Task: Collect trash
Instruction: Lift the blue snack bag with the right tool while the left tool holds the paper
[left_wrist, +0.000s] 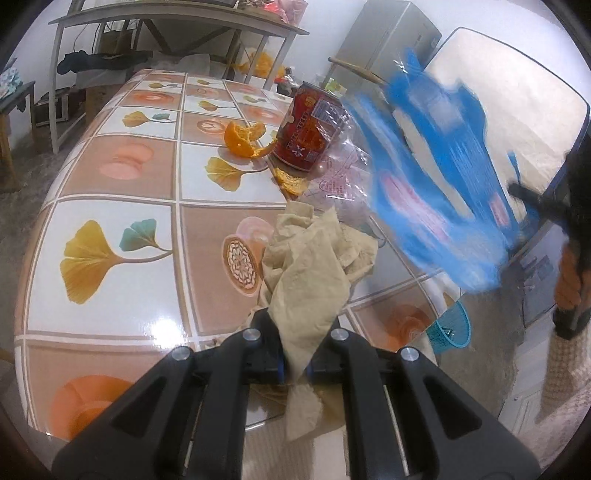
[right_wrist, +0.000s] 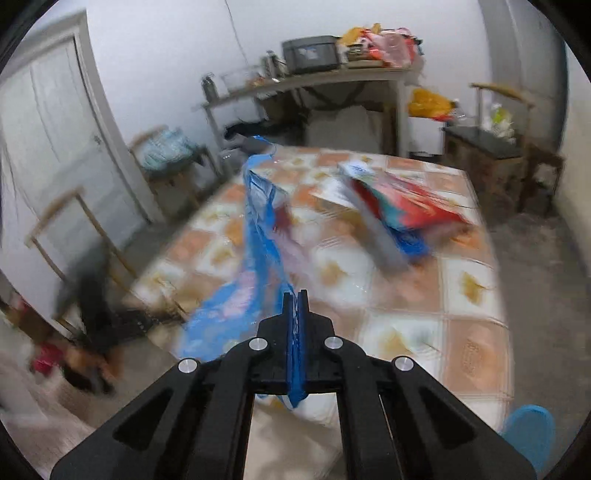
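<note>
Both jaws clamp: left gripper (left_wrist: 295, 363) pinches crumpled beige tissue (left_wrist: 310, 266), right gripper (right_wrist: 295, 306) thin blue wrapper (right_wrist: 255, 236).

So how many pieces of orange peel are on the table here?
2. A large cupped orange peel lies left of the red can; a smaller piece lies in front of the can, partly under clear plastic wrap. More may be hidden under it.
</note>
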